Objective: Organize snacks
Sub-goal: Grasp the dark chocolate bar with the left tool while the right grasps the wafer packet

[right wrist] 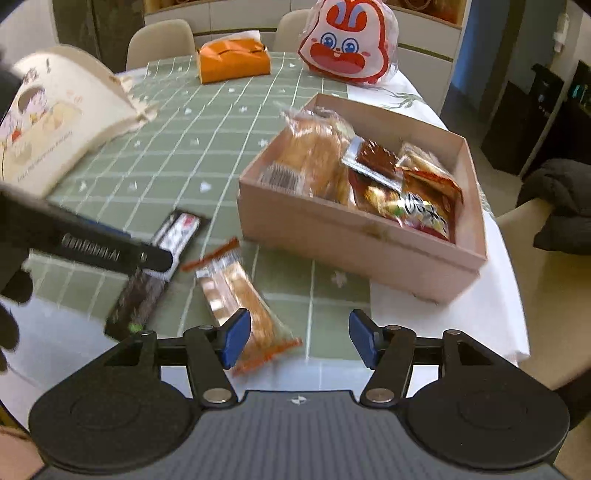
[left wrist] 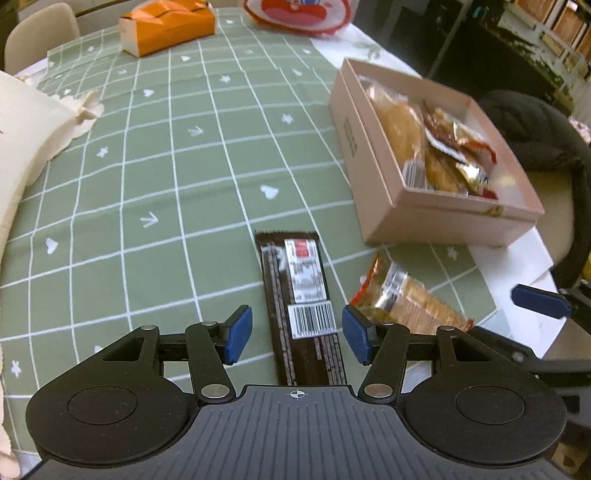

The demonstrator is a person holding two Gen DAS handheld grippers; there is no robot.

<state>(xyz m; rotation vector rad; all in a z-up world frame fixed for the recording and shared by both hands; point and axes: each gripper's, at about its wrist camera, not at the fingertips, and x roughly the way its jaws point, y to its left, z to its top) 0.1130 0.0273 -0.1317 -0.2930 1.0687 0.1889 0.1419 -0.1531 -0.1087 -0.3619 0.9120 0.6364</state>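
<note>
You're holding the left gripper [left wrist: 297,334] with jaws apart astride the dark chocolate bar [left wrist: 301,314]; your right gripper [right wrist: 299,343] is gaping empty beside the biscuit pack [right wrist: 236,295]

left wrist cam looks steeply down along its fingers at the green checked tablecloth [left wrist: 155,155], close in, dark snack bar [left wrist: 301,306] dead ahead, pink box [left wrist: 436,218] off to the right. right wrist cam sits a bit further right, tilted down, facing the same box [right wrist: 354,236]. both views share bar, box, orange tissue pack [left wrist: 168,26].
</note>
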